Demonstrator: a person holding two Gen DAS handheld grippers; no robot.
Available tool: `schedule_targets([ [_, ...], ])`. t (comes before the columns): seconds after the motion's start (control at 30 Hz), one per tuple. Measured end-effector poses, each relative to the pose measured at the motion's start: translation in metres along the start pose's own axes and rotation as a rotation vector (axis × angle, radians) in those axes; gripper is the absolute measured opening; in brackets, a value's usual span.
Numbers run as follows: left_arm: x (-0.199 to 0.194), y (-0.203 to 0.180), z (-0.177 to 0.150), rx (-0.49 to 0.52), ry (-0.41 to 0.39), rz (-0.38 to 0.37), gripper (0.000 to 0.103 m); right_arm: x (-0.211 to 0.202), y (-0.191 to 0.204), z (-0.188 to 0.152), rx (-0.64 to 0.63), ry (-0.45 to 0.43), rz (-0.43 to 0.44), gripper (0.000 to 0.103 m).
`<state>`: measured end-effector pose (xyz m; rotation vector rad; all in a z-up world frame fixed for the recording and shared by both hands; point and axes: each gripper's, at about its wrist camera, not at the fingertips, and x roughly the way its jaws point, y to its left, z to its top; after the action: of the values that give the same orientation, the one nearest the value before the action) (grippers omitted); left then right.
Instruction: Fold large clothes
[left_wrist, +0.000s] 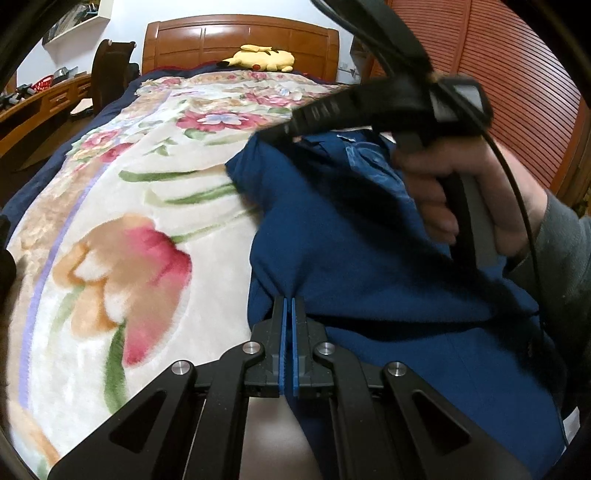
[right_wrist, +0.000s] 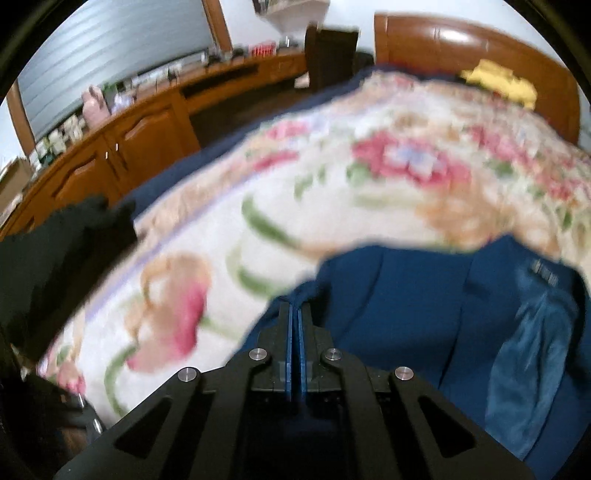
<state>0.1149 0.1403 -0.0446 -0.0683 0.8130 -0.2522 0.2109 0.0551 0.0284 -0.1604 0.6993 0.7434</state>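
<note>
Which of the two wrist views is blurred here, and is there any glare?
Right wrist view: motion-smeared throughout, floral blanket and blue garment soft, glare on the headboard. Left wrist view: mostly sharp; only the right gripper's body and hand blur; lamp glare on the headboard.

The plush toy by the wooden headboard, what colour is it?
Yellow. The soft plush toy shows sharpest in the left wrist view.

Left claw (left_wrist: 289, 301) pinching blue garment (left_wrist: 351, 258), floral blanket (left_wrist: 129, 221), right hand (left_wrist: 461, 184) alongside
</note>
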Motion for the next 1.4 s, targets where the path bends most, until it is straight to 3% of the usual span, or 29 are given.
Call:
schedule_targets([
  [0.13, -0.004, 0.004, 0.000, -0.016, -0.012, 0.017, 0.002, 0.014, 0.013, 0.007, -0.033, -0.041, -0.130, 0.002],
  [0.23, -0.005, 0.007, 0.003, -0.019, -0.025, 0.068, 0.002, 0.035, 0.015, 0.004, -0.017, 0.016, -0.133, 0.004],
  [0.3, -0.009, 0.009, 0.005, -0.033, -0.040, 0.072, 0.002, 0.038, 0.013, 0.001, 0.000, 0.030, -0.149, 0.024],
  [0.33, -0.010, 0.011, 0.006, -0.038, -0.047, 0.076, 0.005, 0.037, 0.012, -0.001, 0.005, 0.028, -0.167, 0.044],
  [0.37, -0.013, 0.011, 0.007, -0.042, -0.058, 0.086, 0.017, 0.032, 0.011, -0.004, 0.012, 0.024, -0.178, 0.061],
  [0.4, -0.016, 0.012, 0.008, -0.046, -0.073, 0.093, 0.025, 0.028, 0.010, -0.008, 0.024, 0.019, -0.187, 0.065],
  [0.43, -0.019, 0.012, 0.009, -0.051, -0.090, 0.089, 0.042, 0.018, 0.009, -0.012, 0.030, 0.012, -0.192, 0.067],
  [0.57, -0.028, 0.008, 0.012, -0.046, -0.137, 0.067, 0.081, -0.022, 0.001, -0.037, 0.014, 0.001, -0.253, 0.067],
  [0.8, -0.035, -0.014, 0.016, -0.017, -0.189, 0.044, 0.081, -0.112, -0.027, -0.105, 0.072, -0.045, -0.336, 0.067],
  [0.97, -0.035, -0.033, 0.021, 0.006, -0.204, 0.027, 0.081, -0.163, -0.055, -0.153, 0.158, -0.081, -0.444, 0.067],
  [1.4, -0.020, -0.083, 0.028, 0.081, -0.209, -0.002, 0.081, -0.233, -0.158, -0.232, 0.449, -0.121, -0.724, 0.068],
])
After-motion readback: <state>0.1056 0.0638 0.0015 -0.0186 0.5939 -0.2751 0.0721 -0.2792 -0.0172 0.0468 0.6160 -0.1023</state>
